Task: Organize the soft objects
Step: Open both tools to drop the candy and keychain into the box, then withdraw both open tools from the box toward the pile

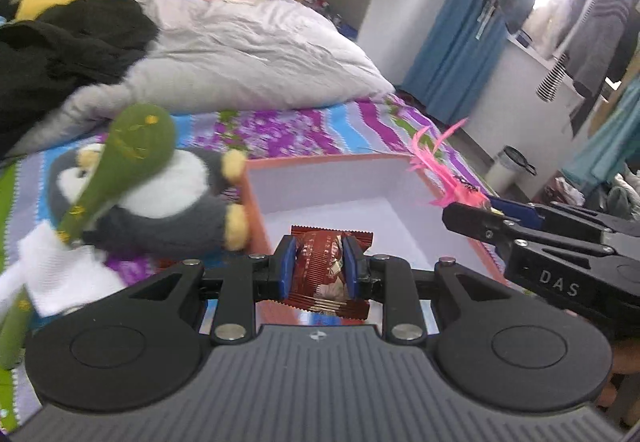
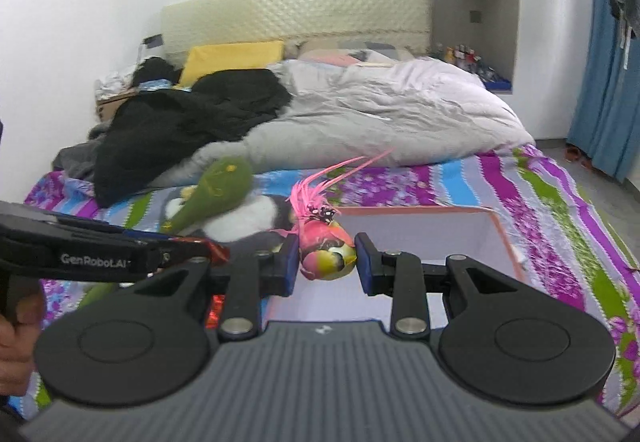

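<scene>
My left gripper point(image 1: 319, 266) is shut on a red snack packet point(image 1: 326, 270) held over the near edge of an orange box point(image 1: 256, 198) with a white inside. My right gripper point(image 2: 327, 260) is shut on a pink and yellow feathered bird toy point(image 2: 325, 248) above the same box point(image 2: 506, 234); its pink feathers show in the left wrist view point(image 1: 452, 178). A grey and white penguin plush point(image 1: 160, 202) lies left of the box, with a green stuffed toy point(image 1: 132, 150) resting on it. Both show in the right wrist view: the penguin point(image 2: 248, 214) and the green toy point(image 2: 218, 190).
The box sits on a striped purple, blue and green bedsheet point(image 2: 540, 194). A grey duvet point(image 2: 380, 110), black clothes point(image 2: 180, 114) and a yellow pillow point(image 2: 232, 56) lie further up the bed. White cloth point(image 1: 56, 274) lies at left. Blue curtains point(image 1: 460, 34) and hanging clothes are at right.
</scene>
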The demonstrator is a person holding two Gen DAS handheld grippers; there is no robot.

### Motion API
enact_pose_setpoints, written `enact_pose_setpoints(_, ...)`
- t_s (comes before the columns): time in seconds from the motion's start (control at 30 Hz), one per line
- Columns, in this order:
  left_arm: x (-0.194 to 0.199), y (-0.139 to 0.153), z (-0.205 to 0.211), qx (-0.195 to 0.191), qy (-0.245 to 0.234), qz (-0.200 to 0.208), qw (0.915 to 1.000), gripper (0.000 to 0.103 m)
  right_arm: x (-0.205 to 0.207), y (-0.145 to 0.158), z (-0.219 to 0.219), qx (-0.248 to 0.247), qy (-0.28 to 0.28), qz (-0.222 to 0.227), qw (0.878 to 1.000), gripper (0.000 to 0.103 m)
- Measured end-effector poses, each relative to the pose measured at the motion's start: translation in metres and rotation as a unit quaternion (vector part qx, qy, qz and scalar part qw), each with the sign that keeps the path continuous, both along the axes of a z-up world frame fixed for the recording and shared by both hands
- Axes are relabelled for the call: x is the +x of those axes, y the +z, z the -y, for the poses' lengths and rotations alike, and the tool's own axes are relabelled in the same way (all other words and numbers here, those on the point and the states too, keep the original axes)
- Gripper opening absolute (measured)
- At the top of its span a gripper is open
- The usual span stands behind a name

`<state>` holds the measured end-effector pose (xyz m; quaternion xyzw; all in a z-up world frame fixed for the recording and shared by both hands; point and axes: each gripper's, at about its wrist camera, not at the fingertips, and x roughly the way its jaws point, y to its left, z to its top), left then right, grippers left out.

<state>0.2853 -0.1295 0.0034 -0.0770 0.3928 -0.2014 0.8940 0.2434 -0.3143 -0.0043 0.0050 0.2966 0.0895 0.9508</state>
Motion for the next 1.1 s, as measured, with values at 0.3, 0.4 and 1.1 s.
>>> enact_pose_setpoints(0.3, 0.038, -0.036, 0.06, 0.014, -0.034, -0.062, 0.9974, 0.03, 0.02, -0.047, 0.054, -0.002, -0.031, -0.094, 0.995, 0.033)
enact_pose_setpoints(0.4, 0.047, -0.054, 0.074, 0.022, -0.041, -0.083, 0.9955, 0.03, 0.024, -0.066, 0.071, 0.007, -0.043, -0.122, 0.992, 0.033)
enact_pose_setpoints(1.1, 0.059, -0.112, 0.105, 0.071, -0.053, -0.13, 0.9876, 0.049, 0.027, -0.13, 0.102, 0.043, -0.069, -0.189, 0.979, 0.047)
